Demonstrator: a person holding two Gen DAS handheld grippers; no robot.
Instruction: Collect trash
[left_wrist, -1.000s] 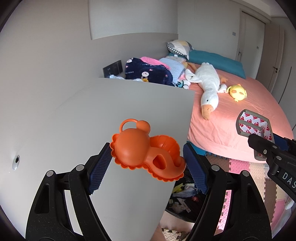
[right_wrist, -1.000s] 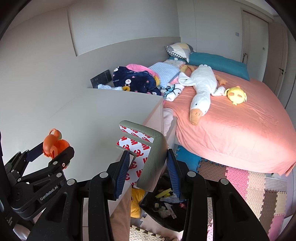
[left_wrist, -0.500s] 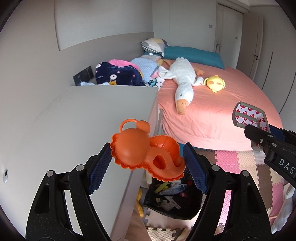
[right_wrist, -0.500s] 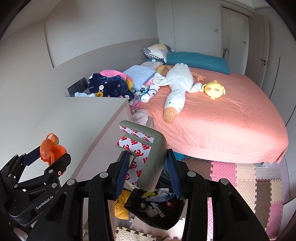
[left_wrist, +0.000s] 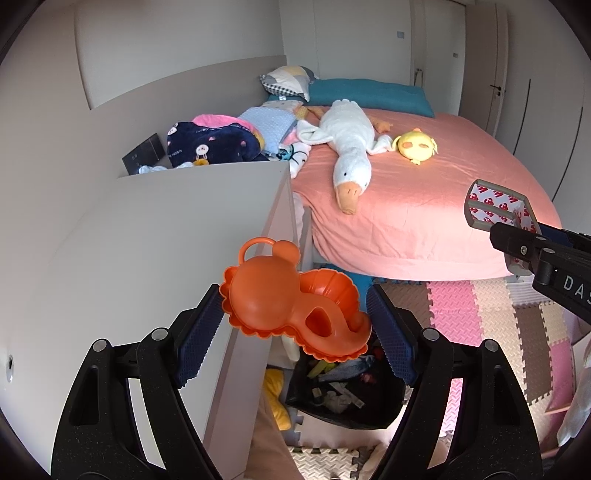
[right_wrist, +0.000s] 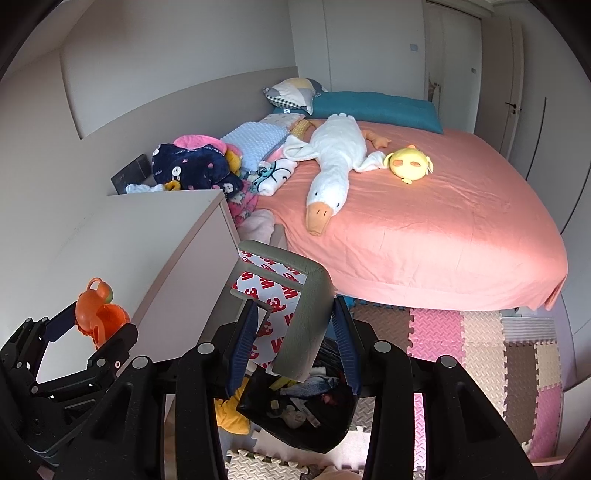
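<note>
An orange plastic duck-shaped toy (left_wrist: 273, 299) sits between the blue pads of my left gripper (left_wrist: 293, 295), which is shut on it. It hangs past the white cabinet's edge, above a black trash bag (left_wrist: 332, 417) on the floor that holds several scraps. My right gripper (right_wrist: 294, 306) holds a grey foam corner guard (right_wrist: 310, 295) with red-and-white tape backing. Its jaws are opening slightly, with the guard still between the pads, over the same trash bag (right_wrist: 314, 439). The right wrist view shows the toy (right_wrist: 99, 314) at lower left. The guard (left_wrist: 491, 206) appears at the right of the left wrist view.
A white cabinet (left_wrist: 147, 240) stands on the left, close beside the bag. Behind lies a bed with a pink sheet (left_wrist: 424, 206), a goose plush (left_wrist: 351, 147), a yellow plush (left_wrist: 415, 146) and piled clothes (left_wrist: 207, 144). Foam puzzle mats (left_wrist: 480, 314) cover the floor.
Both grippers have moved off the cabinet top towards the bed side, carrying their objects. The black bag now lies more fully below them.
</note>
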